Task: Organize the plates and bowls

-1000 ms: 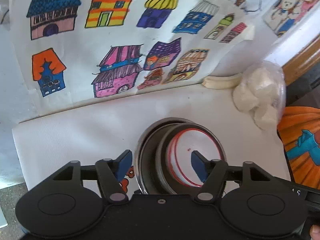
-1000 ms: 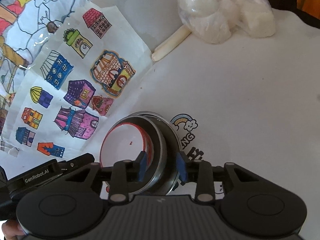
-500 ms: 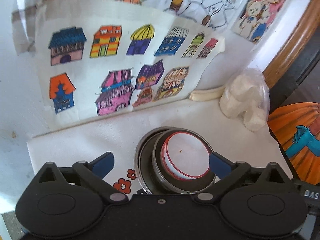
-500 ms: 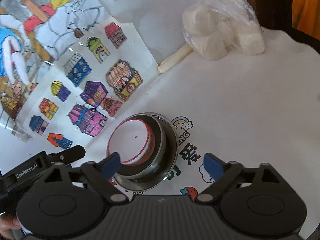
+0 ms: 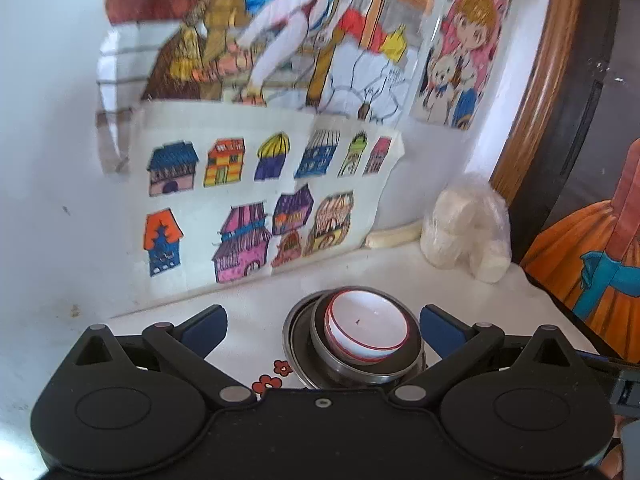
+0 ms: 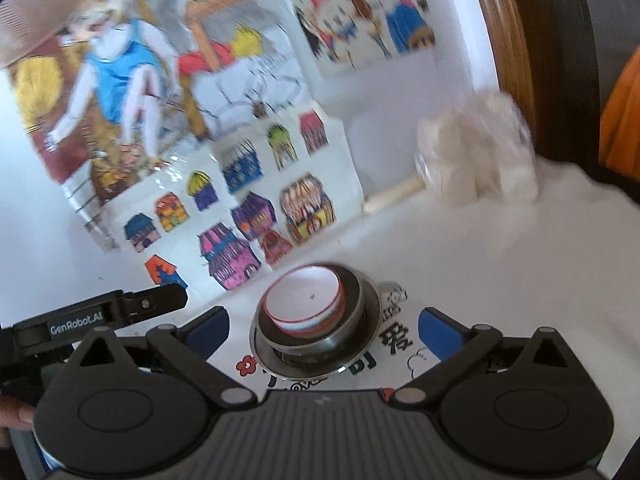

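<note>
Left wrist view: fingers (image 5: 206, 322) of the left gripper (image 5: 322, 322) spread wide, holding nothing, angled down; house drawing (image 5: 256, 204) and bagged white lumps (image 5: 466, 226) behind; red-rimmed white bowl (image 5: 366, 330) nested in steel bowls (image 5: 352, 368). Right wrist view: right gripper (image 6: 322, 328) jaws, just opened, likewise empty; stack ahead on the printed mat (image 6: 500, 276)

Left tongs (image 5: 323, 324): black body, two round housings, silver pivot pins, centre screw, blue pads (image 5: 438, 326). Right tongs (image 6: 323, 326): same, ribbed grey top. White "GenRobot.AI" lettering on left unit's side.
</note>
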The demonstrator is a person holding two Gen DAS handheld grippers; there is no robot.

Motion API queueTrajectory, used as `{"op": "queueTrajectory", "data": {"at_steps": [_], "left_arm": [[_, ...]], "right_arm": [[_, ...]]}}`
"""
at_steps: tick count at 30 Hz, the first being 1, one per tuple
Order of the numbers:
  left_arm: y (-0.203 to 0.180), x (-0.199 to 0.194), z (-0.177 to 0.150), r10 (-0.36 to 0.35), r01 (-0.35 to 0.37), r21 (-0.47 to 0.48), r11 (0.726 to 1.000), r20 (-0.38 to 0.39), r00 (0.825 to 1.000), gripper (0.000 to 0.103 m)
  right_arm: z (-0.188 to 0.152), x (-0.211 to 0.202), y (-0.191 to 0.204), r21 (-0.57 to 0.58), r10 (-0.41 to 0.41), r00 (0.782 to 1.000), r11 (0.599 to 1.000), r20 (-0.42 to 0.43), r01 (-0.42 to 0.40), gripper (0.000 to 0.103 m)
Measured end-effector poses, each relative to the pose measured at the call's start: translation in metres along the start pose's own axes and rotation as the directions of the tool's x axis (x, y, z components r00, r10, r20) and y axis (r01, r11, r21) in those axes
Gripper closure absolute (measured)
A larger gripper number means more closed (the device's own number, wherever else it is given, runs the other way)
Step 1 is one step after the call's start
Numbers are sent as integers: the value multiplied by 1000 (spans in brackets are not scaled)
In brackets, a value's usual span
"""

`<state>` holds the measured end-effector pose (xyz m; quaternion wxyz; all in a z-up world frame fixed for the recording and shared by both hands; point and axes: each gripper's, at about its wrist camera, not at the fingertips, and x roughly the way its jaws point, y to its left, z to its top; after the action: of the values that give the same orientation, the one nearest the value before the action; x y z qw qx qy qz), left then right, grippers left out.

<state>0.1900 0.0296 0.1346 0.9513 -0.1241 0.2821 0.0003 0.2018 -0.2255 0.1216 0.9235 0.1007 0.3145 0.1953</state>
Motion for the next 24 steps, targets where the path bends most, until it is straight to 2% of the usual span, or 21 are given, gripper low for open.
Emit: {"op": "queueTrajectory", "data": {"at_steps": [7, 18, 24], "left_arm": [[-3, -32, -19, 5, -7, 27, 1000, 77, 997, 1], [5, -60, -65, 13, -17, 36, 999, 101, 995, 1], [9, -63, -96, 14, -18, 45, 999, 85, 996, 1]], "right_arm": [[-24, -33, 11, -62, -10, 995, 998, 95, 16, 0], [-67, -59, 10, -80, -17, 992, 996, 129, 28, 0], [-96, -65, 7, -80, -31, 988, 996, 151, 44, 0]]}}
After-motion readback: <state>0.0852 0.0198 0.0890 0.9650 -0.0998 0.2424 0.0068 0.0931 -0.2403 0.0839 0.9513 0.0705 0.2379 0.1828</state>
